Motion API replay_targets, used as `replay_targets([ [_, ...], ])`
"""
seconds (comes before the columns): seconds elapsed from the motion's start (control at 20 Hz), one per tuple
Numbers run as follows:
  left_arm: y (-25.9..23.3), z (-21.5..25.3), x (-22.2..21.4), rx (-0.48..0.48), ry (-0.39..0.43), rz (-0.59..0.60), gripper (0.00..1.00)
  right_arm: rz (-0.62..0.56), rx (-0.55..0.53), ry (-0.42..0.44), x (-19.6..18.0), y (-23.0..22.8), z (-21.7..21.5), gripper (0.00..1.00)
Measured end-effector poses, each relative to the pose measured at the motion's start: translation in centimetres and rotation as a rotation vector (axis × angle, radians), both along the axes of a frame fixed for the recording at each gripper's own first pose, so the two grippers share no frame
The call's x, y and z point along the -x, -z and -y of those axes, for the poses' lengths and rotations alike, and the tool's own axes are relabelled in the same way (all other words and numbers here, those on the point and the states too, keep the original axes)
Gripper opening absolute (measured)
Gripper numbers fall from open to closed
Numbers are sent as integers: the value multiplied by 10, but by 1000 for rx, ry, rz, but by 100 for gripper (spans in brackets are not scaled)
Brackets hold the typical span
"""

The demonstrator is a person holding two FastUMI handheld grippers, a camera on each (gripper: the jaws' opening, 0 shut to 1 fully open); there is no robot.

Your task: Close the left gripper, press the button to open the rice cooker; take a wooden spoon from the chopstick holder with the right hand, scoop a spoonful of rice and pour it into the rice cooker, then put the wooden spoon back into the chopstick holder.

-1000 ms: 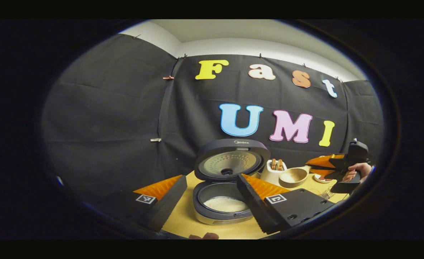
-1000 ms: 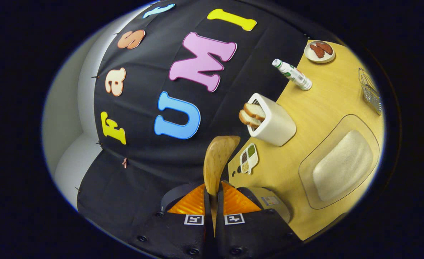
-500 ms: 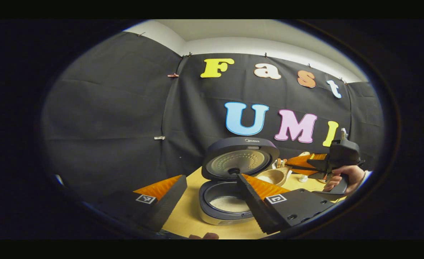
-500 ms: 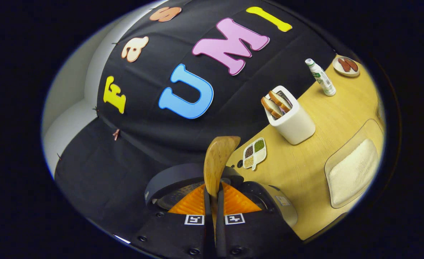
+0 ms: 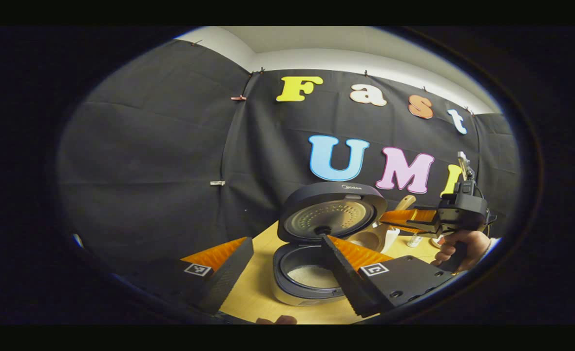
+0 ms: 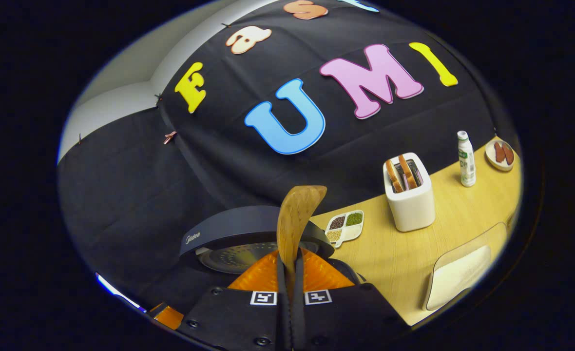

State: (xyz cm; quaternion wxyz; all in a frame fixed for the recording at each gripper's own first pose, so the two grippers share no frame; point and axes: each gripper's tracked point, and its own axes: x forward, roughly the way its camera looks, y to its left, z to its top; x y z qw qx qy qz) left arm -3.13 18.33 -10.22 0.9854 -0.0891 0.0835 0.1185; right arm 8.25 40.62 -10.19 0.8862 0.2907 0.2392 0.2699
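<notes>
Right claw clamped on the wooden spoon handle, bowl held just right of the open rice cooker lid. Left claw gapes wide, empty, before the cooker on the bench; rice in pot.

Black cloth wall, wooden table

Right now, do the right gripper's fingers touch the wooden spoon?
Touching. The right gripper view shows both fingers pressed on the wooden spoon handle.
</notes>
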Motion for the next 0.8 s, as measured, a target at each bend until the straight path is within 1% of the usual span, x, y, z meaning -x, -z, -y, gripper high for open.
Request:
replay_targets([
  [0.15,2,0,0,1,-3,-1,95,97,55,-37,5,-9,-8,6],
  [0.2,2,0,0,2,-4,-1,93,122,69,-47,6,-10,-10,6],
  [0.25,2,0,0,3,-5,-2,93,144,83,-57,8,-12,-12,6],
  [0.3,3,1,1,6,-5,-2,98,167,95,-70,11,-13,-14,6],
  [0.35,4,1,1,8,-6,-4,95,189,106,-82,14,-14,-15,6],
  [0.4,4,1,1,10,-7,-5,95,209,117,-97,17,-15,-16,6],
  [0.45,4,1,1,12,-7,-6,98,235,125,-109,21,-17,-17,6],
  [0.55,4,1,2,14,-7,-9,98,285,138,-131,24,-21,-19,6],
  [0.6,5,1,2,15,-8,-10,93,308,146,-142,24,-23,-20,6],
  [0.65,6,2,2,18,-7,-12,93,326,157,-154,26,-22,-21,6],
  [0.7,6,2,3,19,-7,-14,95,342,169,-169,27,-21,-22,6],
  [0.75,7,2,3,20,-8,-16,92,362,178,-185,28,-20,-22,6],
  [0.8,8,2,3,21,-9,-18,95,382,187,-199,28,-20,-22,6],
])
